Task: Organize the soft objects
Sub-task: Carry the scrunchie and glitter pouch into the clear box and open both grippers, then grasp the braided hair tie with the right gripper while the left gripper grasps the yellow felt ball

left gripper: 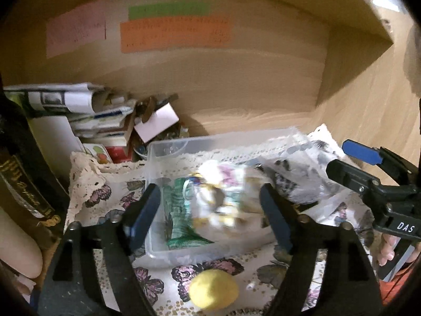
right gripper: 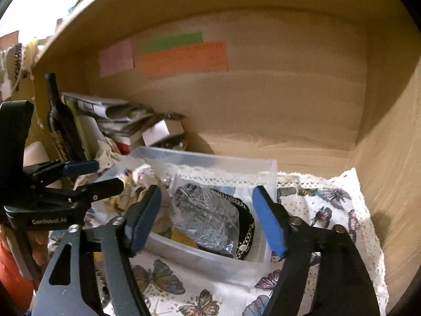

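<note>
A clear plastic bin [left gripper: 168,147] [right gripper: 210,162] stands on a butterfly-print cloth [left gripper: 110,197] [right gripper: 323,210] inside a wooden shelf. In it lie a green patterned packet [left gripper: 181,210], a blurred floral soft bundle [left gripper: 223,197] [right gripper: 139,184] and a plastic-wrapped dark item with a black trimmed band [left gripper: 297,179] [right gripper: 210,216]. My left gripper [left gripper: 210,210] [right gripper: 105,179] is open above the bin, empty. My right gripper [right gripper: 208,218] [left gripper: 350,158] is open above the wrapped item, empty. A yellow soft ball [left gripper: 213,292] lies on the cloth in front of the bin.
A pile of papers, books and small boxes [left gripper: 105,121] [right gripper: 123,123] fills the back left corner. A dark bottle [left gripper: 23,173] [right gripper: 63,121] stands at the left. Coloured notes [left gripper: 173,31] [right gripper: 181,55] stick to the back wall. The shelf's side wall [right gripper: 389,184] is at the right.
</note>
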`<state>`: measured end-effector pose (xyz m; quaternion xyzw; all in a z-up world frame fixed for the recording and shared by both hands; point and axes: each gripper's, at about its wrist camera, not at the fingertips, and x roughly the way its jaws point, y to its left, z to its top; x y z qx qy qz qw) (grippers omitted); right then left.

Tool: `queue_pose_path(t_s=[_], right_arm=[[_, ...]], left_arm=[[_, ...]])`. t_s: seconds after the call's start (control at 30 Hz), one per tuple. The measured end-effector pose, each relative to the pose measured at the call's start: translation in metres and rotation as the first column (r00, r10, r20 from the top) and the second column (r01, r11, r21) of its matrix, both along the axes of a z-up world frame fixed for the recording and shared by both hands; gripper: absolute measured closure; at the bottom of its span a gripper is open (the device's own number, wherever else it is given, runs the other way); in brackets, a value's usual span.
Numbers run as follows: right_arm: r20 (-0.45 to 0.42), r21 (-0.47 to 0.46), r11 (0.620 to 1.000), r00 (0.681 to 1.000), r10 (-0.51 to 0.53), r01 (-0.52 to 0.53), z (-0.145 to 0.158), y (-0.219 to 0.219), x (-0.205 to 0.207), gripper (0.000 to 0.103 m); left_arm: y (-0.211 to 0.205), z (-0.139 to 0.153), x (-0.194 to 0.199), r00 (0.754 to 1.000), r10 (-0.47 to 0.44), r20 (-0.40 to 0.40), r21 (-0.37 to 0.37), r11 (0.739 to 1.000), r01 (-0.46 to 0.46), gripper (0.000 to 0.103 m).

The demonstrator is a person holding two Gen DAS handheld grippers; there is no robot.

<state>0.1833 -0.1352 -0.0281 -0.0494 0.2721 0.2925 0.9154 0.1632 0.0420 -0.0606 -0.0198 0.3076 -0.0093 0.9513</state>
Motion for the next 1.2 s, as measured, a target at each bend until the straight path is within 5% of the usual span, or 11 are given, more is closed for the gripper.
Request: queue_pose_path(t_s=[0.17,0.33,0.7,1.03,1.2], right_arm=[[0.010,0.023,0.998,0.998,0.054,-0.055,0.005,-0.004,-0.021,0.029],[-0.004,0.019,0.995,0.995,0.103,-0.102,-0.004,-0.002,-0.043,0.029],[-0.140,-0.049,0.964,0.958,0.251,-0.260,-0.047,0.034,-0.064,0.031],[-0.303,-0.149,0.911,0.895,0.327,-0.384,-0.086,0.082,-0.063,0.057],[-0.308,-0.183,0.893,0.887,0.344,-0.411,-0.092,0.093,-0.064,0.075]], left_arm=[[-0.007,0.013,-0.026,0.998,-0.015,0.061,0.032,0.999,0.013,0.002],[-0.009,0.014,-0.047,0.996,-0.010,0.091,0.069,0.998,0.004,0.001],[0.012,-0.007,-0.070,0.998,0.048,0.046,0.028,0.998,-0.050,0.001],[0.027,-0.028,-0.076,0.997,0.073,-0.012,0.012,0.997,-0.073,0.001],[0.030,-0.038,-0.076,0.997,0.065,-0.045,-0.010,0.998,-0.065,0.001]])
